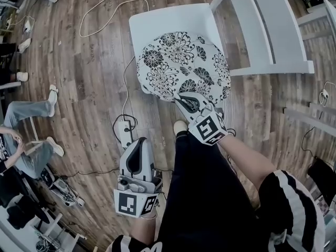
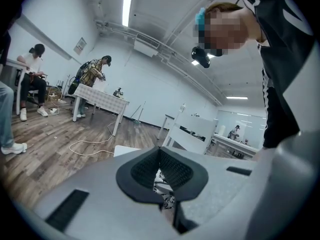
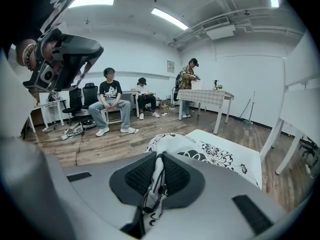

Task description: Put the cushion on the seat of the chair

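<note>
A black-and-white flowered cushion (image 1: 181, 67) lies over the near part of the white chair seat (image 1: 168, 22), its front overhanging the edge. My right gripper (image 1: 188, 104) is shut on the cushion's near edge. In the right gripper view the fabric (image 3: 157, 186) is pinched between the pads of the right gripper (image 3: 159, 160), and the cushion (image 3: 200, 149) spreads over the seat (image 3: 252, 166). My left gripper (image 1: 140, 143) hangs lower left of the cushion, apart from it. The left gripper (image 2: 160, 151) is shut on nothing; the cushion (image 2: 163, 191) shows beyond it.
The chair back (image 1: 268, 25) stands at the upper right. A power strip (image 1: 126, 133) and cables (image 1: 105, 9) lie on the wooden floor left of the chair. A seated person (image 1: 31, 140) is at far left. My black-trousered leg (image 1: 205, 193) fills the bottom.
</note>
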Tool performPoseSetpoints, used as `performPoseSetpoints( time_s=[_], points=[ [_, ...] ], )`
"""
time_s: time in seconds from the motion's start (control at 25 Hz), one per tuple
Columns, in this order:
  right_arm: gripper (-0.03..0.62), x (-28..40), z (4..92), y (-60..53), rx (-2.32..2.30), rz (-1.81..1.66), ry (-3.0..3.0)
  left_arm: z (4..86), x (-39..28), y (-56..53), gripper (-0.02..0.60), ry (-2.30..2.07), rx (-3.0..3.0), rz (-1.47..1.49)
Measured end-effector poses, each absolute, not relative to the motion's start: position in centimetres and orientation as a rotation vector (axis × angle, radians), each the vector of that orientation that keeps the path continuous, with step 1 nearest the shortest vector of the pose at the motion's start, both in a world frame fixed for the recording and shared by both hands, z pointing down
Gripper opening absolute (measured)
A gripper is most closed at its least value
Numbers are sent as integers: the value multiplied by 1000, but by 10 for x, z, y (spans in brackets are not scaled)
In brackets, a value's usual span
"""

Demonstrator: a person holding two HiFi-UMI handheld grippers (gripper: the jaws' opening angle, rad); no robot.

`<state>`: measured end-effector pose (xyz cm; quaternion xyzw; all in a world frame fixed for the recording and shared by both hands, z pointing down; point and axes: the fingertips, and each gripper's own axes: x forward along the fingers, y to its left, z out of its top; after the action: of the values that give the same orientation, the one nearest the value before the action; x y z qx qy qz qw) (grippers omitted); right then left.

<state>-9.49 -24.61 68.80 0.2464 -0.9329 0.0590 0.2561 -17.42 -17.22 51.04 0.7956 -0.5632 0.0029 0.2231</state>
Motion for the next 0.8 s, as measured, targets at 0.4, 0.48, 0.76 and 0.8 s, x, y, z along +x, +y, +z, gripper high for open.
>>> performPoseSetpoints(
  time_s=[0.4, 0.48, 0.76, 0.8],
  points=[
    [32, -107, 710, -271, 615, 116, -2518, 525, -178, -176, 3, -1574, 2169, 3],
    [32, -107, 713, -277, 614, 108, -2515, 529, -178, -177, 3, -1577, 2163, 11],
    [32, -111, 726, -290, 566, 70, -2495, 535, -182, -180, 3, -1599, 2128, 12],
    [32, -111, 728, -290, 557, 60, -2492, 536, -181, -180, 3, -1603, 2125, 10]
  ],
)
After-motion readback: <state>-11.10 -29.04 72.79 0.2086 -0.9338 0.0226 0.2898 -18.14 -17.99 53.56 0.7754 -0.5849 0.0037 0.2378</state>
